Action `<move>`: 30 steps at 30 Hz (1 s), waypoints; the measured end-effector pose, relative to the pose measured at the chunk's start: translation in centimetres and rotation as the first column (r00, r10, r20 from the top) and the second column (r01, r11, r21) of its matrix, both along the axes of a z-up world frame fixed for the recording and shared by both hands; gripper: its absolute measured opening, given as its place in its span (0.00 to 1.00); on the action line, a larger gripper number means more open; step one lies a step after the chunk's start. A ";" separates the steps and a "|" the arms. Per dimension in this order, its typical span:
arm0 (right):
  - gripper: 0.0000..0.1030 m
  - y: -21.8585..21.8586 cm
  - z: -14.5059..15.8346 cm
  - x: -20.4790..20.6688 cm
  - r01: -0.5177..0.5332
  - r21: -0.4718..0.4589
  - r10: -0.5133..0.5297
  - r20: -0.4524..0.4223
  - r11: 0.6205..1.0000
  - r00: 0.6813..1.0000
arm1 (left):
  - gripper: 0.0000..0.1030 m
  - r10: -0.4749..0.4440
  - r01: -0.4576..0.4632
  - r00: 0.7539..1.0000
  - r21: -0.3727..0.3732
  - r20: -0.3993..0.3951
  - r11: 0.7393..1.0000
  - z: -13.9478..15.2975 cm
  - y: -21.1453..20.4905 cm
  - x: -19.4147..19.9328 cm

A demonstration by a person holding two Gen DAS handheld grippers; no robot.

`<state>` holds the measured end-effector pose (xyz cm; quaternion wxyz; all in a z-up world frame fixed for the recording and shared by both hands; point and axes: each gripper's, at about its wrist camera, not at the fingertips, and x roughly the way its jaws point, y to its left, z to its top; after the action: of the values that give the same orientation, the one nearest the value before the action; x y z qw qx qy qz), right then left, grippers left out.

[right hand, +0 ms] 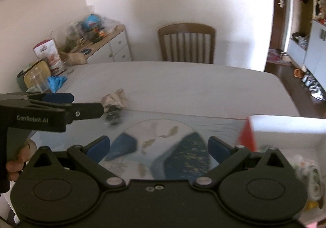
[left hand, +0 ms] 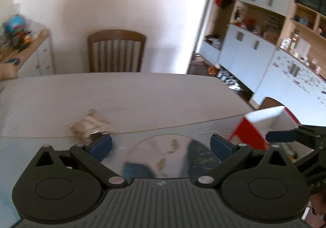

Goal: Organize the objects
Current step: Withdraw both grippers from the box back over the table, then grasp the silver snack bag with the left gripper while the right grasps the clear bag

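Observation:
A crumpled beige packet lies on the table just past the far left corner of a blue patterned mat. Next to it in the right wrist view is a small dark item, too blurred to identify. A red and white open box stands at the mat's right end with blurred items inside. My left gripper hovers open over the mat, close to the packet, holding nothing. My right gripper is open and empty beside the box.
A wooden chair stands at the table's far side. A cluttered sideboard is at the left, with jars and a blue cloth on the table's left end. Cabinets line the right wall.

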<state>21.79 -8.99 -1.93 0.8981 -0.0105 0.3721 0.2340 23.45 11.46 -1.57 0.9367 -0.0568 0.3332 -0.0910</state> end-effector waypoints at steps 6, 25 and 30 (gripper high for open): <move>0.99 3.9 -1.5 1.7 -0.053 -0.014 0.053 -0.021 0.998 0.998 | 1.00 0.083 -0.082 0.996 0.026 -0.021 0.996 -1.6 4.9 1.3; 0.94 13.9 -8.7 8.8 -0.194 -0.161 0.180 -0.099 0.968 0.979 | 1.00 -0.063 0.075 0.991 0.100 -0.122 0.992 -10.2 11.0 12.7; 0.92 15.4 -9.6 10.2 -0.207 -0.162 0.191 -0.108 0.965 0.976 | 1.00 -0.097 0.112 0.987 0.113 -0.129 0.987 -11.7 11.2 14.3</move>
<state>31.94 6.45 -11.56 0.8477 -0.1146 0.4289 0.2904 37.76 22.67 -13.28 0.9100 0.0117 0.3978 -0.1162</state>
